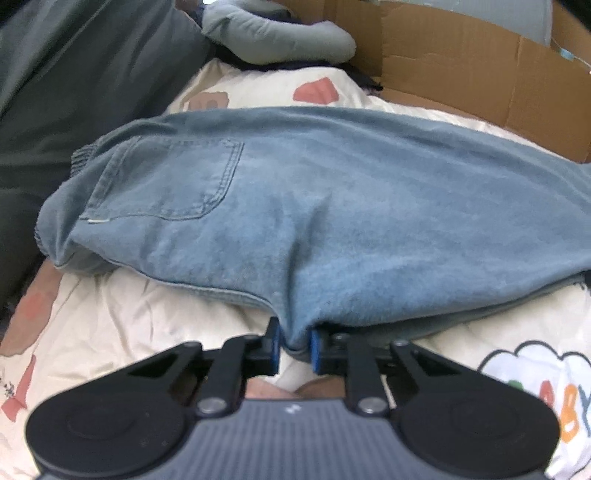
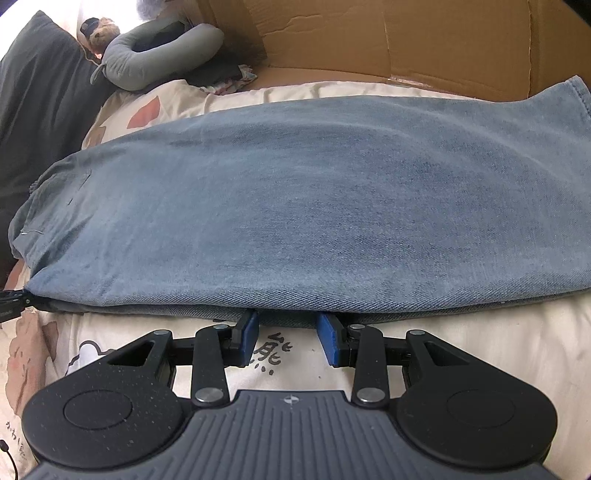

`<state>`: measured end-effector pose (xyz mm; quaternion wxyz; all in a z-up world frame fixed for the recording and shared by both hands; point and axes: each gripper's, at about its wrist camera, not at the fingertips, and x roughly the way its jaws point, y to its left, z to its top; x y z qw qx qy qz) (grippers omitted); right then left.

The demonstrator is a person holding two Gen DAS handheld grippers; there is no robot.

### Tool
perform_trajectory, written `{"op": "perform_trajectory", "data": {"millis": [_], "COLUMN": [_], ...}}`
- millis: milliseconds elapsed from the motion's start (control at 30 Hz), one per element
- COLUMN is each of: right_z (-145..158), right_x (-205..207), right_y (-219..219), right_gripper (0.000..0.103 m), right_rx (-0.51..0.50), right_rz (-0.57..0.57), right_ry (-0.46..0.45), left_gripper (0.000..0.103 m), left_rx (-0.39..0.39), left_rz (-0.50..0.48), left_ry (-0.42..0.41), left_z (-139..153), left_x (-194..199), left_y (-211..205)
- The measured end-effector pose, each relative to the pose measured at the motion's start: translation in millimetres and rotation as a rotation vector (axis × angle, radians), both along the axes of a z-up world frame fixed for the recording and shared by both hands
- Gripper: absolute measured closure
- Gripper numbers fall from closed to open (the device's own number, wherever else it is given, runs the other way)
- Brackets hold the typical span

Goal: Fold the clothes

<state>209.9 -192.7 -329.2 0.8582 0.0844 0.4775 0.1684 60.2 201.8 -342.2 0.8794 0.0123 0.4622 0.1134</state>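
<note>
A pair of light blue jeans (image 1: 314, 206) lies folded lengthwise across the bed, with the waistband (image 1: 79, 158) and a back pocket (image 1: 166, 177) to the left. The leg hem (image 2: 580, 99) reaches far right. My left gripper (image 1: 294, 332) is shut on the near edge of the jeans, and a bunch of denim is pinched between its blue pads. My right gripper (image 2: 286, 321) is open. Its blue fingertips (image 2: 251, 321) touch the near folded edge of the jeans (image 2: 295, 192) and the pads stand wide apart.
The jeans rest on a cream bedsheet (image 1: 129, 325) with cartoon prints. A cardboard box wall (image 2: 406, 37) runs along the far side. A grey neck pillow (image 2: 155, 55) and a plush toy (image 2: 99, 33) lie at the far left, next to a dark pillow (image 1: 74, 92).
</note>
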Motion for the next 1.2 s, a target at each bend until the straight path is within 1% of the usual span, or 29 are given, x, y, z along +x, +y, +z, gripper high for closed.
{"op": "perform_trajectory", "data": {"millis": [133, 333, 367, 400, 433, 467, 567, 633, 833, 967, 1033, 1200], "right_z": [0, 2, 3, 4, 5, 6, 10, 13, 20, 19, 17, 11], "right_x": [-1, -11, -12, -13, -15, -16, -19, -20, -21, -21, -20, -17], "right_y": [-6, -19, -22, -25, -28, -32, -44, -54, -84, -99, -107, -130], "right_gripper": [0.063, 0.064, 0.064, 0.064, 0.064, 0.064, 0.063, 0.063, 0.062, 0.061, 0.061, 0.061], "right_rx": [0.018, 0.045, 0.048, 0.052, 0.055, 0.058, 0.061, 0.066, 0.084, 0.09, 0.094, 0.123], "right_rz": [-0.021, -0.073, -0.08, -0.091, -0.105, -0.118, -0.168, -0.201, -0.298, -0.346, -0.373, -0.463], "right_ry": [0.017, 0.026, 0.024, 0.024, 0.023, 0.023, 0.014, 0.007, -0.011, -0.02, -0.015, -0.007], "left_gripper": [0.087, 0.088, 0.09, 0.091, 0.09, 0.088, 0.086, 0.084, 0.084, 0.084, 0.082, 0.081], "left_rx": [-0.005, -0.012, -0.002, 0.005, 0.011, 0.018, 0.023, 0.019, -0.005, -0.022, -0.03, -0.068], "left_rz": [-0.004, -0.01, -0.013, -0.011, -0.007, -0.004, 0.012, 0.024, 0.037, 0.034, 0.035, 0.063], "left_ry": [0.014, 0.04, 0.049, 0.057, 0.064, 0.07, 0.064, 0.045, -0.005, -0.007, -0.006, 0.004], "left_z": [1, 1, 1, 2, 3, 4, 10, 15, 23, 21, 20, 12], "left_x": [-4, -13, -16, -19, -22, -25, -29, -27, -15, -10, -9, -2], "left_y": [0, 0, -1, 0, 1, 1, 3, 3, 4, 3, 3, 8]}}
